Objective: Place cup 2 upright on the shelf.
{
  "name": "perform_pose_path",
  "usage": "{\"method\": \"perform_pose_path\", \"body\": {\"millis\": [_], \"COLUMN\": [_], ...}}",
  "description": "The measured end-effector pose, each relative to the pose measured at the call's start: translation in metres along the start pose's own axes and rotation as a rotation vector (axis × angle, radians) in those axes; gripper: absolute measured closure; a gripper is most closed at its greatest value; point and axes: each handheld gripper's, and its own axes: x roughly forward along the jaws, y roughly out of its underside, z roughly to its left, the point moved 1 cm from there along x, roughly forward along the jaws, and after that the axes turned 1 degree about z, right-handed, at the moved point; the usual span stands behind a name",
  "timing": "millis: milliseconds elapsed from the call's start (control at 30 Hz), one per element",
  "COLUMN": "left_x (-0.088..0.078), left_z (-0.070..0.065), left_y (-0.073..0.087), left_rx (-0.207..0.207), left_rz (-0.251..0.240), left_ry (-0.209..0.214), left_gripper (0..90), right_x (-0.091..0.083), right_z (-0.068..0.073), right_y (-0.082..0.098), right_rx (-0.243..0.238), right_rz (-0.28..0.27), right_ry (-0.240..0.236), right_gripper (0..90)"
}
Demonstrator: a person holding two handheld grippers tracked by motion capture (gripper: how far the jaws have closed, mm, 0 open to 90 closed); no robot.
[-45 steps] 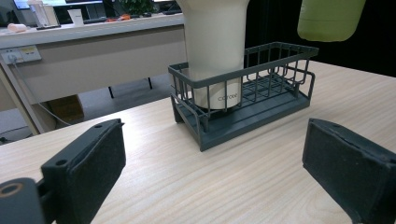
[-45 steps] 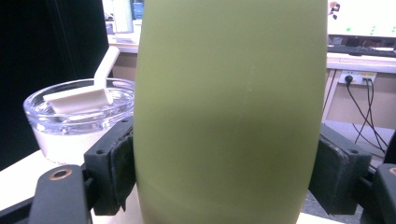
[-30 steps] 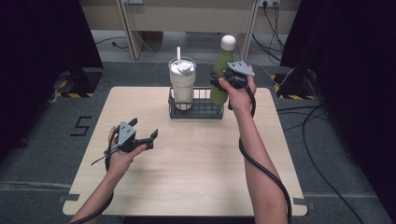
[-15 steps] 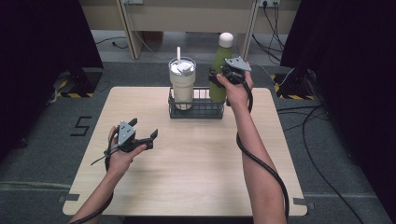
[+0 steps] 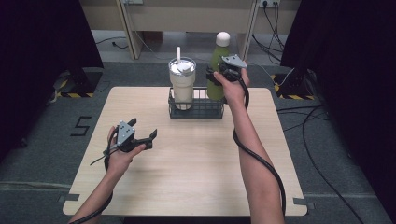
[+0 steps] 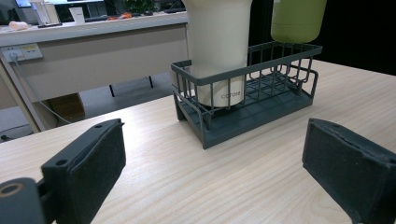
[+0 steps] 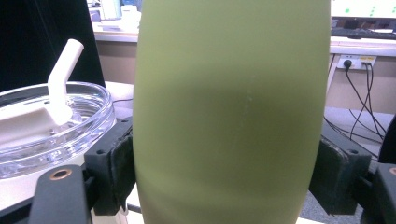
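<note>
Bottle (image 7: 231,112) base hidden behind tongs (image 7: 231,172).

We see a pale wooden table (image 5: 196,182) filling the lower middle of the frame. On it, at its far edge near top centre, sits a dark wire basket (image 5: 196,109). The tumbler (image 5: 182,84) stands in the basket's left part.
</note>
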Motion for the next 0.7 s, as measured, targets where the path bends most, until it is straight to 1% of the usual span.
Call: {"method": "perform_pose_path", "body": {"millis": [500, 700], "left_x": [0.000, 0.000], "left_z": [0.000, 0.000], "left_y": [0.001, 0.001], "left_rx": [-0.001, -0.001], "left_rz": [0.003, 0.001], "left_ry": [0.001, 0.001], "left_gripper": [5.4, 5.4], "right_x": [0.013, 0.017], "right_z": [0.003, 0.003], "right_y": [0.003, 0.007], "right_rx": [0.003, 0.008], "right_rz": [0.017, 0.031], "right_ry": [0.001, 0.003], "right_gripper": [21.6, 21.5]}}
